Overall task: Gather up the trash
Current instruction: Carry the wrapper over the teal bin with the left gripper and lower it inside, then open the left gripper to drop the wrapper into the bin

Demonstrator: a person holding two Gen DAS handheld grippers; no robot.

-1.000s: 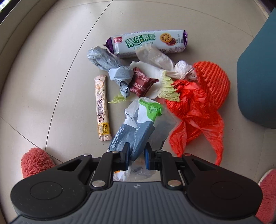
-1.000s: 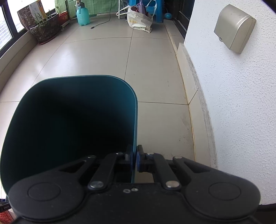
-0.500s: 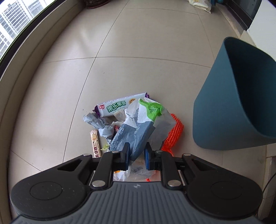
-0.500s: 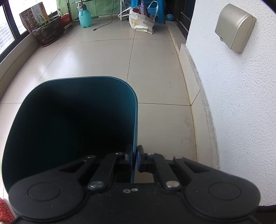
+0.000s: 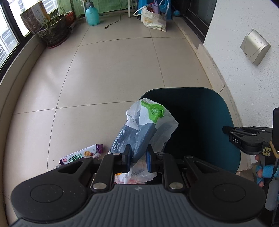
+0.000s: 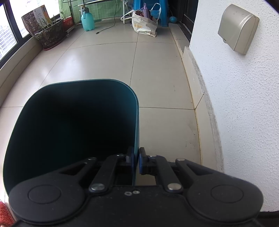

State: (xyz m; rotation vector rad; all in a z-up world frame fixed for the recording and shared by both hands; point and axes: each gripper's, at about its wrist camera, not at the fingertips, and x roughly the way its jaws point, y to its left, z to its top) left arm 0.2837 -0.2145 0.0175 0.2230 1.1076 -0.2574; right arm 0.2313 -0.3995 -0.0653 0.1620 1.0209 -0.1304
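Note:
My left gripper (image 5: 138,156) is shut on a white, grey and green plastic bag (image 5: 142,129) and holds it up at the left rim of the teal trash bin (image 5: 200,111). The bin's dark opening faces the camera. My right gripper (image 6: 136,159) is shut on the bin's right wall (image 6: 136,125); it also shows in the left wrist view (image 5: 244,138) at the bin's right edge. A green biscuit packet (image 5: 82,156) lies on the floor below left of the bag. The other trash is hidden behind my left gripper.
Beige tiled floor (image 5: 104,69). White wall with a grey box (image 6: 238,28) on the right. Plant pot (image 5: 52,31), teal spray bottle (image 5: 92,14) and a white bag (image 5: 153,19) at the far end. Window ledge (image 5: 15,73) on the left.
My left gripper has lifted the plastic bag off the trash pile and carried it right, to the bin's opening. The right gripper keeps its hold on the bin's wall.

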